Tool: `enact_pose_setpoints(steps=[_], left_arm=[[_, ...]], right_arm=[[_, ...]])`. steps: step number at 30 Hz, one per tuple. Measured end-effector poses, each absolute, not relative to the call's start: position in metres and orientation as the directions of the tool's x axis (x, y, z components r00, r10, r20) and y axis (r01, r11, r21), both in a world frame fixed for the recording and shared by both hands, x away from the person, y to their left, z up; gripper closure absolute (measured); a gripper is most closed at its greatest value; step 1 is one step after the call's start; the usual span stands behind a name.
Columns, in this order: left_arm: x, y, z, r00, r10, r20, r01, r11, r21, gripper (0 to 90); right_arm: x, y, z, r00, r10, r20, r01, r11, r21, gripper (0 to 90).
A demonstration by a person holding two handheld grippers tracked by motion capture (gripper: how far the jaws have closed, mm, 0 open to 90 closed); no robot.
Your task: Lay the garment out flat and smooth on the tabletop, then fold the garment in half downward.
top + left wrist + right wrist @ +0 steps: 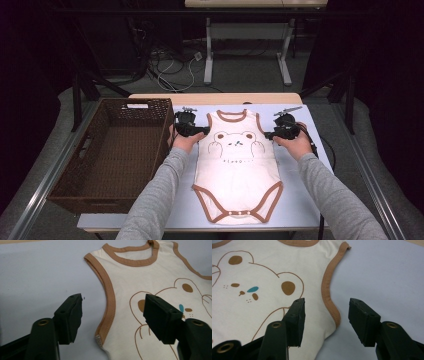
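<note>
A cream bodysuit (237,165) with brown trim lies flat on the table (300,200), snaps nearest. At its armholes, the left gripper (206,130) and right gripper (267,135) both have jaws spread, straddling the edges. A wicker basket (65,185) sits left.

The little body suit (236,165) has a tiny row of dark marks printed under the bear picture (235,141), but they are too small and blurry to read. In the left gripper view a small tag (99,340) sits at the suit's edge between the claw's jaws; no words can be read on it.
</note>
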State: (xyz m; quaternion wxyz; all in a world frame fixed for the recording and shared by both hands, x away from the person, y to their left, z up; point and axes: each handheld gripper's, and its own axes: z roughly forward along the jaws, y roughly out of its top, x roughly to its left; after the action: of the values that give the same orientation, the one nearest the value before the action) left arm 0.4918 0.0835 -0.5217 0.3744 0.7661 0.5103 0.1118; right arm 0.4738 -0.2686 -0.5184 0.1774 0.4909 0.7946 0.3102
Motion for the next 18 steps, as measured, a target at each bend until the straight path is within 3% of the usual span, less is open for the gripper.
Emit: enact_pose_setpoints(steps=[9, 18], left_arm=[[0.4902, 0.0839, -0.5242, 0.429, 0.879, -0.207, 0.716, -0.192, 0.672, 35.4], [0.4905, 0.0825, -0.5280, 0.396, 0.892, -0.219, 0.756, -0.181, 0.629, 45.9]], right_arm=[[0.4720, -0.2671, -0.5178, -0.448, 0.894, 0.011, 0.664, 0.324, 0.673, 47.5], [0.4717, -0.2671, -0.5195, -0.441, 0.897, 0.017, 0.679, 0.322, 0.660, 51.7]])
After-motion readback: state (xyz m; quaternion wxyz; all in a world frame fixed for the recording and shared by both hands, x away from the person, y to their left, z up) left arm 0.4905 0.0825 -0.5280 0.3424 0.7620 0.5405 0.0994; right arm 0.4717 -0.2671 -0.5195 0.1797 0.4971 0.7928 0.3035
